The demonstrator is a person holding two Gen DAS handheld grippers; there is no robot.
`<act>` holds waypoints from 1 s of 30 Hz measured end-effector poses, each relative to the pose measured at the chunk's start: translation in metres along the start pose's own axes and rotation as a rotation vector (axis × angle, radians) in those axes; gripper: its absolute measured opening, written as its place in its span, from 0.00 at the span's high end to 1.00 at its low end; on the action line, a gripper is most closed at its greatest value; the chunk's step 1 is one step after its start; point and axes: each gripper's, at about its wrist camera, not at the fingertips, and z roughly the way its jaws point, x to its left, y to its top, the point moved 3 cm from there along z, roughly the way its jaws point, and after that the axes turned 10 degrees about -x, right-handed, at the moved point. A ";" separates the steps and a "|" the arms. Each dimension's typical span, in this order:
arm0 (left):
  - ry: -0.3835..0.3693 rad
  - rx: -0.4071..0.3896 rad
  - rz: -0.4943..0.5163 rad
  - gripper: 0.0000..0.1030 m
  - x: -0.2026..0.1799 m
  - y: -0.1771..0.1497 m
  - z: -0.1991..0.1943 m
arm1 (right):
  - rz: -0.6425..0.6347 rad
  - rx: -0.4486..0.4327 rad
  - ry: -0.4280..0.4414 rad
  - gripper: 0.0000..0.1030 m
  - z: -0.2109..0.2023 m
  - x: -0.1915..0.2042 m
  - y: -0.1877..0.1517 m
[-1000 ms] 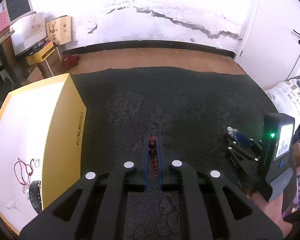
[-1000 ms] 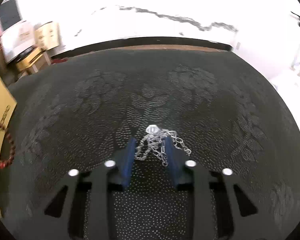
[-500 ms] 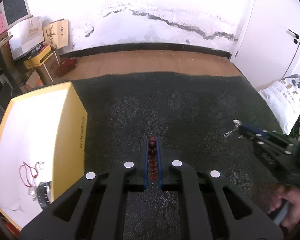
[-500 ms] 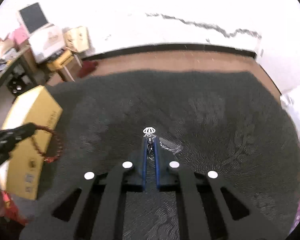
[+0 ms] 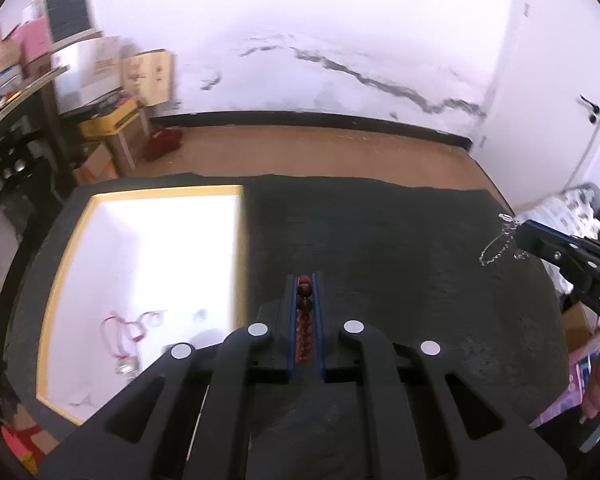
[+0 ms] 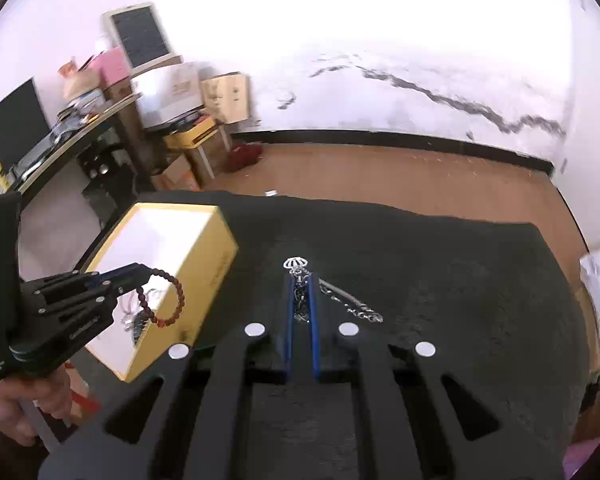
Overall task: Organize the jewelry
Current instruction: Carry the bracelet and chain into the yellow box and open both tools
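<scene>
The left tongs (image 5: 304,280) are clamped on a bead bracelet (image 6: 165,300), which hangs over the yellow box (image 6: 220,264) at its near wall. The right tongs (image 6: 300,280) pinch a silver chain (image 6: 350,302) above the dark cloth (image 6: 440,280), well apart from the box. Released too soon, the bracelet could drop outside the wall — and the chain's loose tail may snag on the rim.

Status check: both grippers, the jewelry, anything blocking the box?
Left gripper shut on beaded bracelet, beside yellow box. Right gripper shut on silver chain, lifted above dark mat. Box open, nothing in the way.
</scene>
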 end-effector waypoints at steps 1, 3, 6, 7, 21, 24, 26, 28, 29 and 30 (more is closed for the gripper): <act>0.013 -0.008 -0.006 0.93 0.008 -0.001 -0.005 | -0.009 0.001 0.010 0.93 0.001 0.008 0.002; 0.037 -0.018 -0.030 0.93 0.031 -0.003 -0.014 | -0.032 0.006 0.039 0.93 0.005 0.033 0.004; 0.095 -0.038 -0.056 0.93 0.063 -0.009 -0.026 | -0.070 0.012 0.086 0.93 0.014 0.072 0.008; 0.108 -0.041 -0.064 0.93 0.072 -0.010 -0.029 | -0.078 0.015 0.098 0.93 0.016 0.083 0.008; 0.279 0.052 -0.173 0.93 0.189 -0.053 0.008 | -0.184 0.072 0.249 0.93 0.071 0.219 0.007; 0.272 0.102 -0.185 0.93 0.198 -0.065 0.028 | -0.197 0.077 0.262 0.93 0.076 0.233 0.006; 0.259 0.137 -0.197 0.93 0.204 -0.073 0.041 | -0.206 0.086 0.266 0.93 0.080 0.241 0.005; 0.267 0.166 -0.197 0.93 0.211 -0.078 0.052 | -0.216 0.094 0.262 0.93 0.086 0.246 0.004; 0.278 0.176 -0.193 0.93 0.215 -0.080 0.056 | -0.218 0.099 0.259 0.93 0.090 0.248 0.004; 0.284 0.180 -0.189 0.93 0.218 -0.081 0.058 | -0.220 0.105 0.256 0.93 0.093 0.248 0.003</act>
